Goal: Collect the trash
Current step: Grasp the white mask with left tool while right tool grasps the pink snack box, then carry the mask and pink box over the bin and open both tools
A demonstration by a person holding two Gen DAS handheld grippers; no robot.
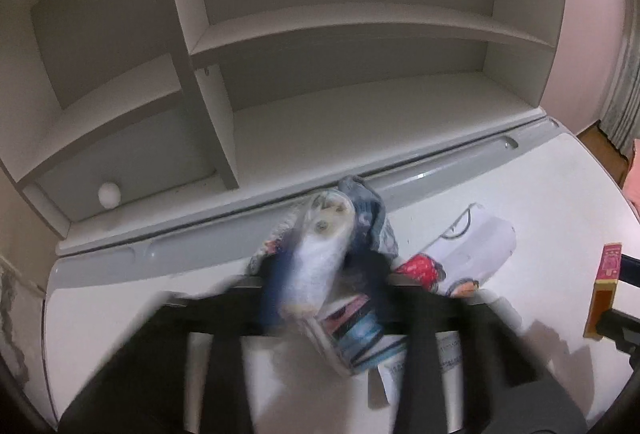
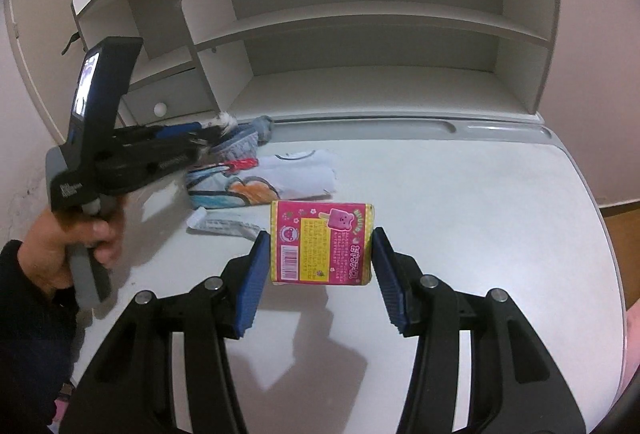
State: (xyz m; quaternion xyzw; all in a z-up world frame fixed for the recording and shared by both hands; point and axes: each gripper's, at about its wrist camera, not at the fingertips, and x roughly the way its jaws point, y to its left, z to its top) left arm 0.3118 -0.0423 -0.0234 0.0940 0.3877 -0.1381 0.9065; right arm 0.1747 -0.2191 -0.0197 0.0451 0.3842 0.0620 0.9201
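Note:
My right gripper [image 2: 318, 266] is shut on a pink and yellow snack box [image 2: 322, 241] and holds it above the white desk [image 2: 480, 218]; the box also shows at the right edge of the left wrist view [image 1: 604, 288]. My left gripper [image 1: 320, 270] is blurred and shut on a crumpled white wrapper [image 1: 318, 266], lifted above the desk. In the right wrist view the left gripper [image 2: 208, 140] is at the left, with the white wrapper end [image 2: 224, 121] at its tips. Printed paper scraps [image 2: 276, 178] and a grey crumpled wrapper [image 2: 244, 144] lie on the desk beneath it.
A white shelf unit [image 2: 360, 34] with empty compartments stands at the back of the desk. A small drawer with a round knob [image 2: 161, 109] is at its lower left. A grey pen groove [image 2: 400, 126] runs along the desk's back edge. A flat silver wrapper [image 2: 224, 225] lies on the desk.

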